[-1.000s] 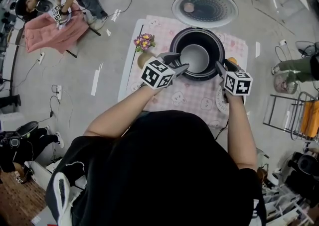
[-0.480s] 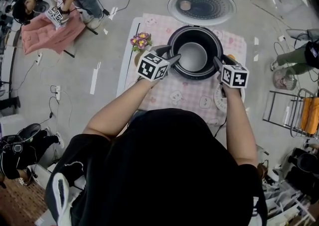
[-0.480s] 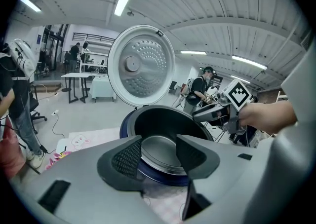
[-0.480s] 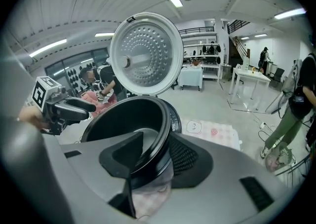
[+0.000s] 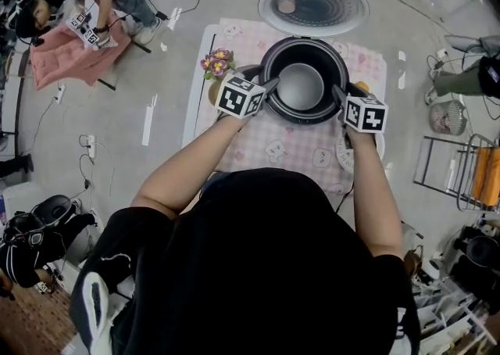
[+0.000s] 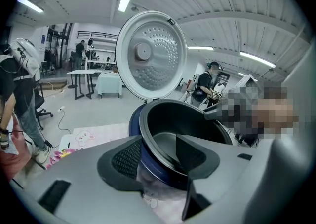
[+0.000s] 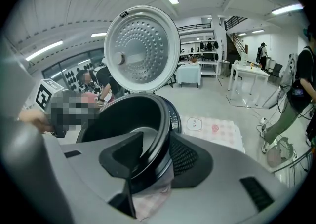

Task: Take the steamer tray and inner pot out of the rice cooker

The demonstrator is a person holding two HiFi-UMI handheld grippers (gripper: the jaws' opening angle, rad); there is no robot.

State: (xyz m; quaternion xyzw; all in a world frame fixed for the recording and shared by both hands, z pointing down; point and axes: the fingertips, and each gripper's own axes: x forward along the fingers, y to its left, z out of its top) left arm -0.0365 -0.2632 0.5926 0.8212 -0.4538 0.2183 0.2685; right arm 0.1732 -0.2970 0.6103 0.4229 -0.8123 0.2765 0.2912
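One rice cooker (image 5: 305,116) on worktop (image 5: 289,150), centre of pink checked cloth. One lid (image 5: 314,7) swung open at cooker's 12 o'clock. One inner pot (image 5: 301,86) seated inside cooker. Two hand-held grippers: left hand-held gripper (image 5: 269,86) at pot's 9 o'clock, right hand-held gripper (image 5: 337,95) at 3 o'clock. Each has jaws parted astride pot rim, one jaw inside, one outside, not clamped. One flower bunch (image 5: 217,62) at cooker's 10 o'clock.
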